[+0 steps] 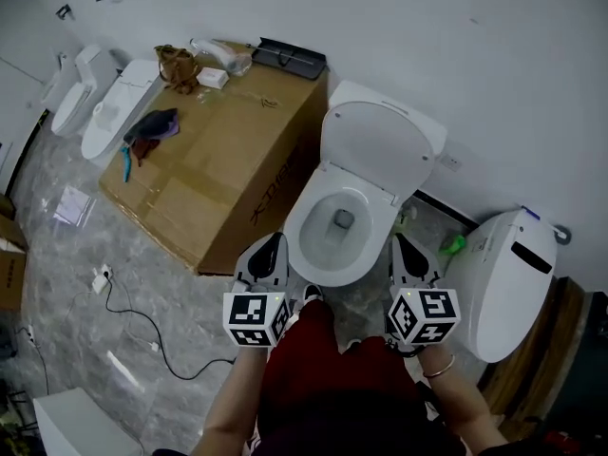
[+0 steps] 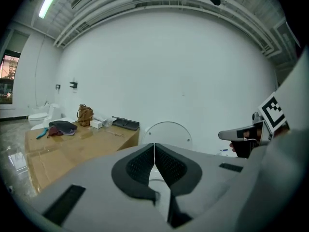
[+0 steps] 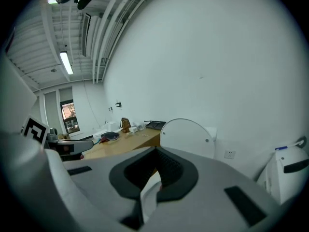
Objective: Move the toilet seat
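A white toilet stands against the wall, its lid (image 1: 380, 145) tipped up and back, the bowl (image 1: 328, 245) open below it. My left gripper (image 1: 274, 242) hovers by the bowl's front left edge and my right gripper (image 1: 400, 244) by its front right edge; neither touches it. Both are shut with nothing between the jaws. In the left gripper view the closed left gripper (image 2: 154, 151) points at the raised lid (image 2: 167, 132), with the right gripper (image 2: 244, 134) off to the side. The right gripper (image 3: 157, 164) is closed too, aimed just left of the lid (image 3: 189, 137).
A big cardboard box (image 1: 223, 164) sits tight against the toilet's left side, carrying a brown bag (image 1: 177, 65), a cloth (image 1: 152, 126) and a black tray (image 1: 290, 58). Another toilet (image 1: 508, 278) stands at the right. More toilets (image 1: 114, 112) and cables (image 1: 133, 326) lie to the left.
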`<state>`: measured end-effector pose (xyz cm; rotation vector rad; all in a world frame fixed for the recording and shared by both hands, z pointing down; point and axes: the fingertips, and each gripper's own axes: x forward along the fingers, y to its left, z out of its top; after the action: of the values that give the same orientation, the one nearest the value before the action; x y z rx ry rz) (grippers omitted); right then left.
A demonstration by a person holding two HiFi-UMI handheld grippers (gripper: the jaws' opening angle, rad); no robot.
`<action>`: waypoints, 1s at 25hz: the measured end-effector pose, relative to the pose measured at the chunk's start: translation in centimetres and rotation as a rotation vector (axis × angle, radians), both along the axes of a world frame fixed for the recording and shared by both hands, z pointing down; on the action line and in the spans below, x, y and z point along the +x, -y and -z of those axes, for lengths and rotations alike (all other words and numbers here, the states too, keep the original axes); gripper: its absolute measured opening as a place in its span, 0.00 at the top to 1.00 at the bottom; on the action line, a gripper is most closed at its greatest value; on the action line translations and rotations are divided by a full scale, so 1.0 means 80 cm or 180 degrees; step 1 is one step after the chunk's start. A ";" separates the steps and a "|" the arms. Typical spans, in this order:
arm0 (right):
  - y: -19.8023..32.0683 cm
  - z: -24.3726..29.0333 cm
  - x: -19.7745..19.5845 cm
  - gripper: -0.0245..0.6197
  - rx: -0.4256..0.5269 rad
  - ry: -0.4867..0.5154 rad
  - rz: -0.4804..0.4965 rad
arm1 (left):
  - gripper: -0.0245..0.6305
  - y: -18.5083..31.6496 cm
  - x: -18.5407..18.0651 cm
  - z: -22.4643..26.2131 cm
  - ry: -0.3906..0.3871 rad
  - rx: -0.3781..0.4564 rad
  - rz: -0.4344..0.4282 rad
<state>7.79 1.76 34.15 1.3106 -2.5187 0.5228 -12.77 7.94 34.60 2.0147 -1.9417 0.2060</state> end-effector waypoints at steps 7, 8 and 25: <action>0.028 -0.033 -0.015 0.94 -0.0264 -0.0124 -0.0240 | 0.92 0.041 -0.040 -0.031 -0.0052 -0.0165 -0.0135; 0.029 -0.040 -0.016 0.94 -0.0304 -0.0147 -0.0243 | 0.92 0.044 -0.043 -0.038 -0.0051 -0.0200 -0.0147; 0.038 -0.185 0.015 0.94 -0.1049 -0.0307 -0.0476 | 0.92 0.058 -0.027 -0.156 -0.0147 -0.0798 -0.0321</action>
<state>8.97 -1.28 48.99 1.3629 -2.1532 0.8435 -14.92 3.30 47.09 1.9345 -1.6944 0.4025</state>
